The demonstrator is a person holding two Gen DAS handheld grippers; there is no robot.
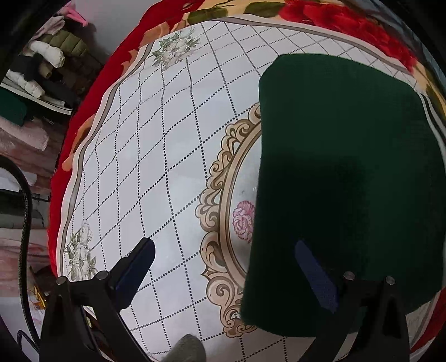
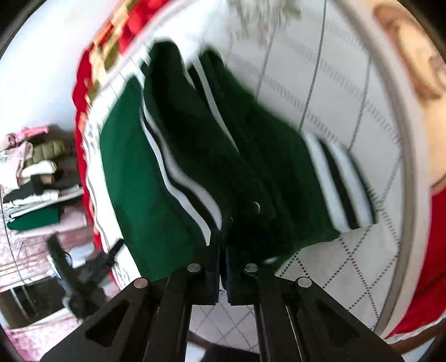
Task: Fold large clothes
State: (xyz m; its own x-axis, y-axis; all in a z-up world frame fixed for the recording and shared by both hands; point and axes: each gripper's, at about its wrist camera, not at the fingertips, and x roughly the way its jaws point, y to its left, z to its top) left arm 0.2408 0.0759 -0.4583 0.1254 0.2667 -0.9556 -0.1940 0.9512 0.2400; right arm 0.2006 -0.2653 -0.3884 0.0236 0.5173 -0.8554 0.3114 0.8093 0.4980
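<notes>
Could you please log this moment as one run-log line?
left gripper: open, empty | right gripper: shut on green garment | tablecloth: garment partly folded

Patterned tablecloth (image 1: 156, 156) over red floral blanket (image 1: 92, 92); folded clothes stack (image 2: 36, 178) beside.

The green garment (image 1: 348, 172) looked like thick matt knit from my end, with smooth white stripes (image 2: 323, 156) at the cuff. The tablecloth (image 1: 156, 156) was glossy printed vinyl with a sheen. The red blanket (image 1: 343, 19) underneath looked plush. Gripper frames (image 2: 223, 295) were matt black plastic with shiny metal pins.
</notes>
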